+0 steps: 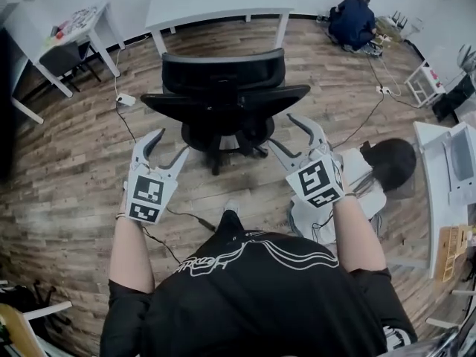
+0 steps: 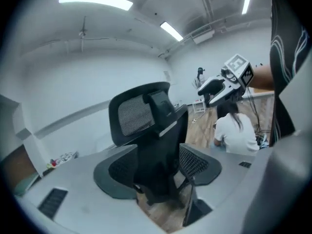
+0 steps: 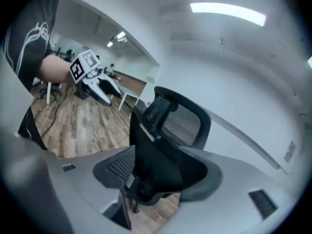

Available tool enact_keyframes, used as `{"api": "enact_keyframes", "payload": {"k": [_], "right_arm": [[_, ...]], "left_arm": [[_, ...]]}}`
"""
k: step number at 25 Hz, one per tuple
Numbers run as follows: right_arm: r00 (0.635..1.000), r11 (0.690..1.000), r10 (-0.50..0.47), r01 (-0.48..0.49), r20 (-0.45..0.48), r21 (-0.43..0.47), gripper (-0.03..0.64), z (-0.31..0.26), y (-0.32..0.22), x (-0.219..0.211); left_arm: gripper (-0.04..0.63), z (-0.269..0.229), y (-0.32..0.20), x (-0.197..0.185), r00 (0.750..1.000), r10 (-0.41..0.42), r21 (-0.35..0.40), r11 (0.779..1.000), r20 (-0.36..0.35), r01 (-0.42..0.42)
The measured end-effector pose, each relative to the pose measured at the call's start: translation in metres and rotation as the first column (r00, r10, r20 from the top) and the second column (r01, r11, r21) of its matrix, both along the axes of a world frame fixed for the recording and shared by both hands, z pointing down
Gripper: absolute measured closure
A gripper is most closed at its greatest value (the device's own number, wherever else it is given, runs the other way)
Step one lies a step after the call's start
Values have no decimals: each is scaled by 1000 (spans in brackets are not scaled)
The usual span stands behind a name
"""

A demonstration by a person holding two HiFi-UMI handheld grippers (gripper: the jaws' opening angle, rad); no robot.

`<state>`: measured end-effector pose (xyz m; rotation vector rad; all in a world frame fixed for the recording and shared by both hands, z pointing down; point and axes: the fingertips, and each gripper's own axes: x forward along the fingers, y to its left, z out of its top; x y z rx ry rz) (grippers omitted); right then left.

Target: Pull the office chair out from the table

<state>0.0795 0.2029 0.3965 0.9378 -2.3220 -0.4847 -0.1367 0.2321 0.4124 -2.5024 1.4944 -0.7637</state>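
The black office chair stands on the wood floor with its back towards me, a little out from the white table. My left gripper is open, short of the chair's left side and touching nothing. To the right of the chair's base my right gripper is open as well, also apart from it. In the left gripper view the chair shows beyond the spread jaws of the left gripper. The right gripper view has the chair beyond the right gripper, whose jaws hold nothing.
A person in a white top crouches on the floor close to my right gripper. Another person in dark blue kneels at the far right. White desks stand at left and right. Cables and a power strip lie on the floor.
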Motion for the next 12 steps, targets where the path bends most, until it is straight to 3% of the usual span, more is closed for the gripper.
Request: {"api": "enact_keyframes", "payload": {"k": [3, 5, 7, 12], "right_arm": [[990, 994, -62, 72, 126, -82, 336, -8, 46, -20], [973, 985, -95, 122, 209, -124, 364, -15, 74, -32], [944, 971, -115, 173, 311, -165, 449, -25, 98, -42], [847, 907, -165, 332, 505, -261, 553, -45, 145, -54]], "left_arm": [[329, -13, 41, 38, 984, 74, -9, 997, -164, -76], [335, -22, 64, 59, 946, 103, -32, 992, -308, -118], [356, -31, 82, 72, 910, 110, -47, 989, -400, -140], [522, -52, 115, 79, 816, 55, -56, 993, -576, -107]]}}
